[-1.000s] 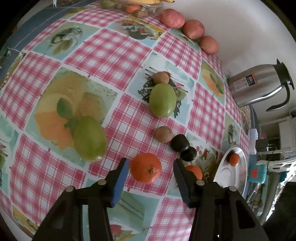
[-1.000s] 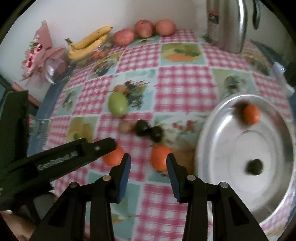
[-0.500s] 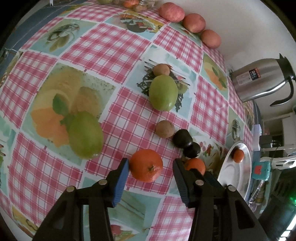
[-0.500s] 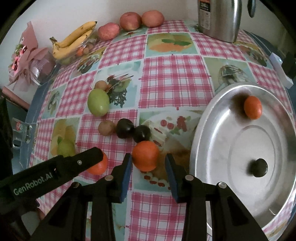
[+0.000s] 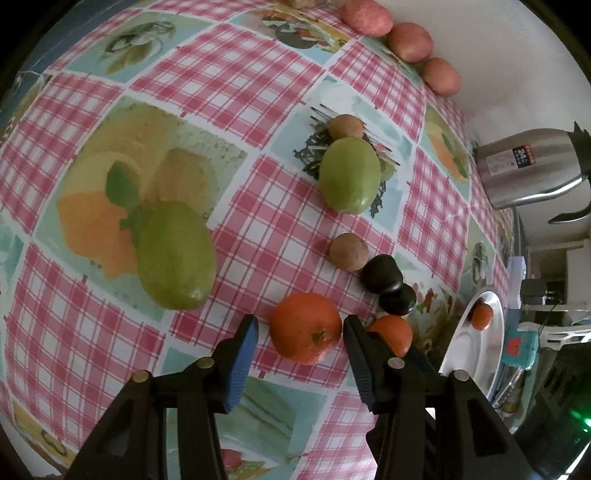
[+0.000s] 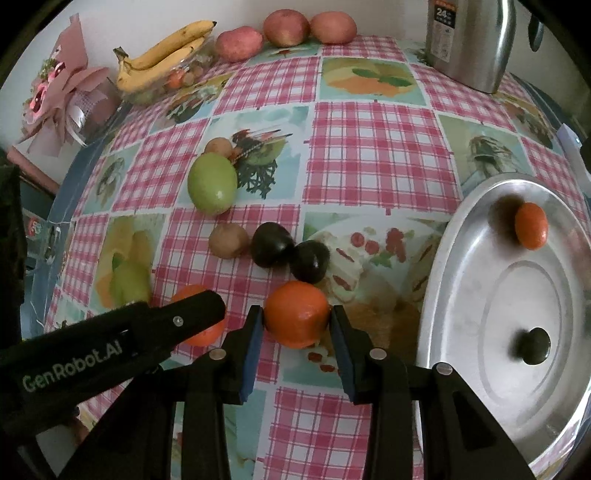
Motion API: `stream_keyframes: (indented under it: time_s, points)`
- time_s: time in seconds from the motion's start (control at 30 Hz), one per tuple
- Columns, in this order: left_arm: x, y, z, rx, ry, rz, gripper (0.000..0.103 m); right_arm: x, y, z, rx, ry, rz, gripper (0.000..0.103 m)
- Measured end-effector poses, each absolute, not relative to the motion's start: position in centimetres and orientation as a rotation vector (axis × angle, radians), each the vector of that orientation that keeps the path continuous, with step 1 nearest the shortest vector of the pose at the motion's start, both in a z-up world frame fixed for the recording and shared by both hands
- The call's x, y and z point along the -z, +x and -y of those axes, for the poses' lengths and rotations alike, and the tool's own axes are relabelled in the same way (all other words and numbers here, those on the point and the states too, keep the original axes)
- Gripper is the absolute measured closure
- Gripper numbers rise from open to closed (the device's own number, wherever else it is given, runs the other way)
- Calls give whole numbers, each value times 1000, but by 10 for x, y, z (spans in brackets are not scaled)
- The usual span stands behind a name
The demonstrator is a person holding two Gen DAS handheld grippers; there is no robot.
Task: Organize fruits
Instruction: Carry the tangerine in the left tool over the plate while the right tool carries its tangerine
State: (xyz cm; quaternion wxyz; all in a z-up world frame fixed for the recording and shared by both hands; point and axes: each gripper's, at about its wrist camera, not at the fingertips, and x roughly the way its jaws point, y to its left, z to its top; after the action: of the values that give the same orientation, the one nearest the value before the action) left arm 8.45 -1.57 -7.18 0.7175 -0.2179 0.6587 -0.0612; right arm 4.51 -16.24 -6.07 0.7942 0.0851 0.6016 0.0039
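Note:
On the checked tablecloth lie two oranges side by side. In the left wrist view my left gripper [image 5: 300,321] stands open around the left orange [image 5: 304,326]; the right pad is against the fruit and a small gap shows at the left pad. My right gripper [image 6: 296,312] is shut on the other orange [image 6: 295,314], with both pads on its sides. To the right lies a steel plate [image 6: 461,258] that holds a small orange [image 6: 530,225] and a dark fruit [image 6: 533,341].
Just beyond the oranges sit two dark plums [image 6: 271,243], a brown fruit [image 6: 228,240] and a green mango [image 6: 211,183]; another mango [image 5: 175,254] lies at the left. Apples [image 6: 286,23], bananas [image 6: 162,55] and a steel jug [image 6: 467,40] line the far wall.
My right gripper has come down over its orange, which now sits between the pads instead of ahead of them. The left gripper has barely shifted.

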Motion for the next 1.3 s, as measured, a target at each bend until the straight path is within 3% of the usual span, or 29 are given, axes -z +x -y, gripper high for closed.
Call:
stream_keyframes:
  time_s: [0.3,0.83,1.3]
  points:
    - [73,84,14,143,-515,-1460,61,61,45,164,-10,204,-1292,65]
    - [68,82,8,134,-558,-1437,61,61,41,168,4,254,-1291,65]
    - [28,81,4,163,-557,-1277,61,29,32,182,20,306,-1190,65]
